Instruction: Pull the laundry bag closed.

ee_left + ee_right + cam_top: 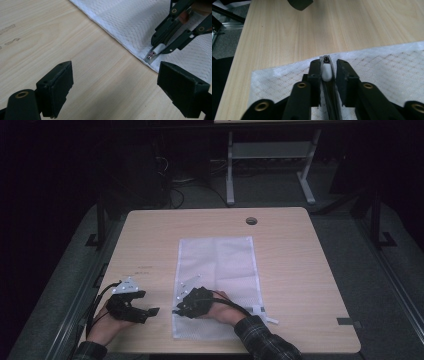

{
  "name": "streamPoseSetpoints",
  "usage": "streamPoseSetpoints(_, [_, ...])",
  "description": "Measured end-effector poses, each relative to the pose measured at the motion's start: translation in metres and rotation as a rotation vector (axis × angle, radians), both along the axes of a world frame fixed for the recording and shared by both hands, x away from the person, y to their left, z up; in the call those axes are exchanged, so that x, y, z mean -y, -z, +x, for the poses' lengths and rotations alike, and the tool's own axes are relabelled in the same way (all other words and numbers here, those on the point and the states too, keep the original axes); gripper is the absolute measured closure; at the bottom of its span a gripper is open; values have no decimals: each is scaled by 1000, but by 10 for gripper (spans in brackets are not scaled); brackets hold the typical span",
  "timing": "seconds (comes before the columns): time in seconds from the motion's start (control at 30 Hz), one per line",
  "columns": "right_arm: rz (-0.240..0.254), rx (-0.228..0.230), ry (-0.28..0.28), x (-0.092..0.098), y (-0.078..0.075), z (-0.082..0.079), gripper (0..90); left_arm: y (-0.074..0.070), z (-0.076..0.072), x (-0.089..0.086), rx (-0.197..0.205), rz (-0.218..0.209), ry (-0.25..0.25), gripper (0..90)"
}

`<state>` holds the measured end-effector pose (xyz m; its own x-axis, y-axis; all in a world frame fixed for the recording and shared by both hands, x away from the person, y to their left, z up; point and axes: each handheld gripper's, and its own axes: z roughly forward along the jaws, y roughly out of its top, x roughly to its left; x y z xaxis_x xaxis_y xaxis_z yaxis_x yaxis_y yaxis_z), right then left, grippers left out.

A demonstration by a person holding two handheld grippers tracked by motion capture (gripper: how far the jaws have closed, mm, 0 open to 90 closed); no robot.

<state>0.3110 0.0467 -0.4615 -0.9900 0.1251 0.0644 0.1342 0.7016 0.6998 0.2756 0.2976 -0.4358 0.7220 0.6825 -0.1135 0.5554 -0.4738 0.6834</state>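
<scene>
Our right gripper (328, 72) pinches the zipper pull (326, 71); left gripper (115, 82) wide open, empty — we risk dragging the unpinned mesh bag (215, 265).

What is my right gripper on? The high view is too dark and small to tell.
Observer: In the right gripper view, the right gripper is shut on the white zipper pull of the bag.
Operator: Where along the bag?
Observer: At its edge, near a corner; the zipper's metal end sits just past the pull.
Operator: And the left?
Observer: In the left gripper view, the left gripper is open over the bare table, short of the bag.
</scene>
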Motion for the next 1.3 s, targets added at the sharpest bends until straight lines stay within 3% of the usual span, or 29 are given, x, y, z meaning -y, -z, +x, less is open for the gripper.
streamPoseSetpoints(0.17, [3, -15, -14, 0, 0, 1, 805, 0, 0, 1, -4, -1, 3, 128])
streamPoseSetpoints(0.43, [58, -13, 8, 9, -13, 3, 810, 2, 0, 4, -30, -9, 22, 140])
streamPoseSetpoints(0.5, [70, -9, 14, 12, -17, 5, 811, 1, 0, 9, -49, -42, 37, 144])
streamPoseSetpoints(0.97, [88, 8, 23, 14, -25, 5, 812, 5, 2, 36, -149, -129, 121, 260])
streamPoseSetpoints(1.1, [97, 7, 22, 14, -27, 4, 811, 8, 6, 44, -178, -140, 156, 339])
streamPoseSetpoints(1.3, [108, 6, 16, 16, -29, 4, 811, 11, 12, 45, -219, -168, 184, 530])
